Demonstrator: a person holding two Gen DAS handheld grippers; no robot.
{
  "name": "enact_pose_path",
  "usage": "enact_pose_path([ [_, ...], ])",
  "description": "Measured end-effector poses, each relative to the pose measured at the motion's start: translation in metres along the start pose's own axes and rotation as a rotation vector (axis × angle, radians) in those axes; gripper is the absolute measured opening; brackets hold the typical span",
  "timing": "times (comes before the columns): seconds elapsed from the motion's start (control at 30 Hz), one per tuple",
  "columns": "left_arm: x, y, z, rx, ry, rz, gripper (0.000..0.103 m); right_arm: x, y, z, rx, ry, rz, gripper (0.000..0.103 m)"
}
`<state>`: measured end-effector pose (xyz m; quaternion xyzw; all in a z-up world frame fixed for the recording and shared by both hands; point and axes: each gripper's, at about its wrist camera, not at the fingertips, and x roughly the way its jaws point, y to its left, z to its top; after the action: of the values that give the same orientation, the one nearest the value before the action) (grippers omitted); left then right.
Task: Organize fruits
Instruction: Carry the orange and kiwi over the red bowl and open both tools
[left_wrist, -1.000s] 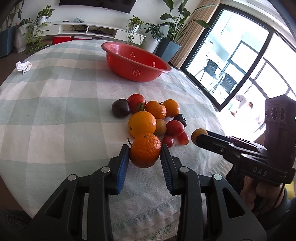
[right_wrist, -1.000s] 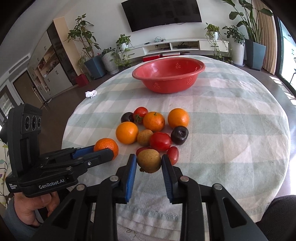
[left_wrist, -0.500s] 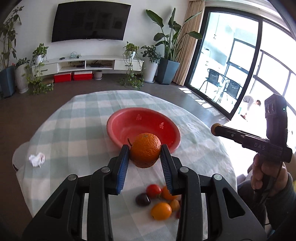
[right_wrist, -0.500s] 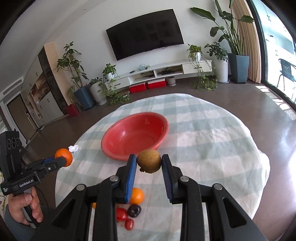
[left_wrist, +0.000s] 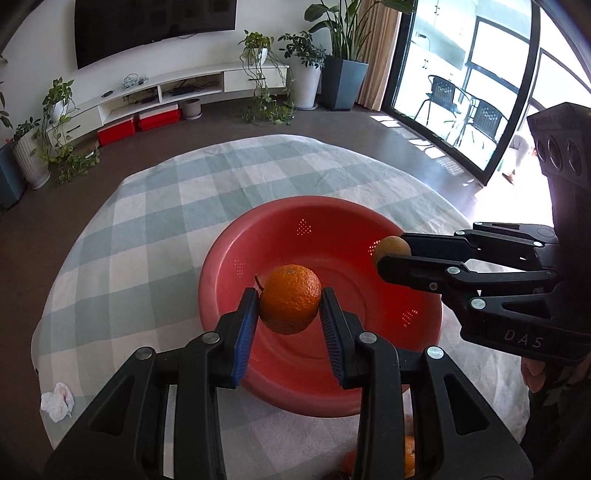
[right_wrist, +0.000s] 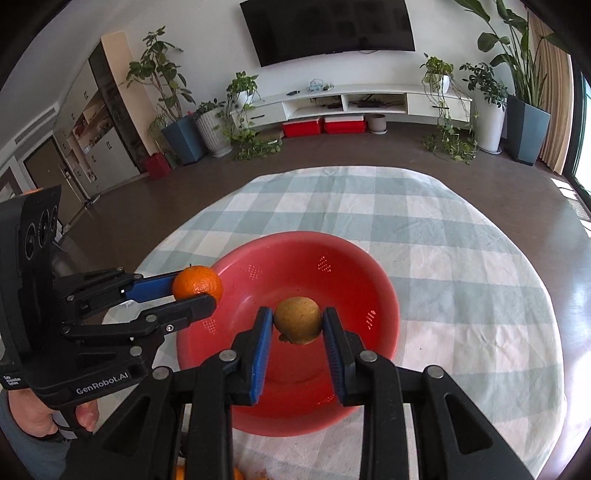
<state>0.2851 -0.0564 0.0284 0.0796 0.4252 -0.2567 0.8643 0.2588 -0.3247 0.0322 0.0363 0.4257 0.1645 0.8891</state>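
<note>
The orange (left_wrist: 290, 303) looks firm and fairly weighty, with a pebbled rind that gives the pads some bite. It is round, so it could roll out of a grip set off centre. The best hold is across its widest part, and that is where the left claw (left_wrist: 289, 317) has it: the two blue pads press on opposite flanks, the stem end is up, and the jaws stand only as far apart as the fruit is wide.

The brown fruit (right_wrist: 297, 319) is smaller and probably lighter. Its dull, speckled skin seems less slippery, though it may bruise under a hard squeeze. The right claw (right_wrist: 297, 338) pinches it the same way, pads on either side at mid-height, and a little of the fruit hangs below the pad line.

Both fruits hang in the air over the red bowl (left_wrist: 221, 266). The orange is above the left side of the bowl near its rim, and the brown fruit is nearer the middle. The bowl has small drain holes, looks empty, and sits on the checked cloth of the counter (right_wrist: 461, 266).

A few more fruits (left_wrist: 408, 456) show at the near edge, below the claws. A crumpled tissue (left_wrist: 57, 400) lies apart on the left. From this height a release seems likely to make either fruit bounce on the hard plastic, so lowering first looks wiser.
</note>
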Motion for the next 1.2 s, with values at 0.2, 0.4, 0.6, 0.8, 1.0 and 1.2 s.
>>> enact_pose_path([
  [0.2,0.028,0.000,-0.010,0.025,0.030,-0.001,0.032,0.021,0.007,-0.009,-0.075,0.035,-0.040,0.030],
  [0.4,0.047,-0.002,-0.010,0.047,0.044,0.010,0.032,0.034,0.005,-0.017,-0.097,0.057,-0.085,0.031],
  [0.6,0.058,-0.004,-0.010,0.064,0.054,0.022,0.032,0.043,-0.001,-0.021,-0.097,0.071,-0.096,0.031],
  [0.8,0.063,-0.008,-0.011,0.077,0.047,0.029,0.032,0.042,-0.003,-0.019,-0.094,0.055,-0.095,0.031],
  [1.0,0.065,-0.009,-0.011,0.084,0.041,0.030,0.032,0.042,-0.003,-0.018,-0.089,0.047,-0.097,0.031],
  [1.2,0.065,-0.009,-0.011,0.084,0.041,0.030,0.032,0.042,-0.004,-0.018,-0.084,0.043,-0.095,0.031],
])
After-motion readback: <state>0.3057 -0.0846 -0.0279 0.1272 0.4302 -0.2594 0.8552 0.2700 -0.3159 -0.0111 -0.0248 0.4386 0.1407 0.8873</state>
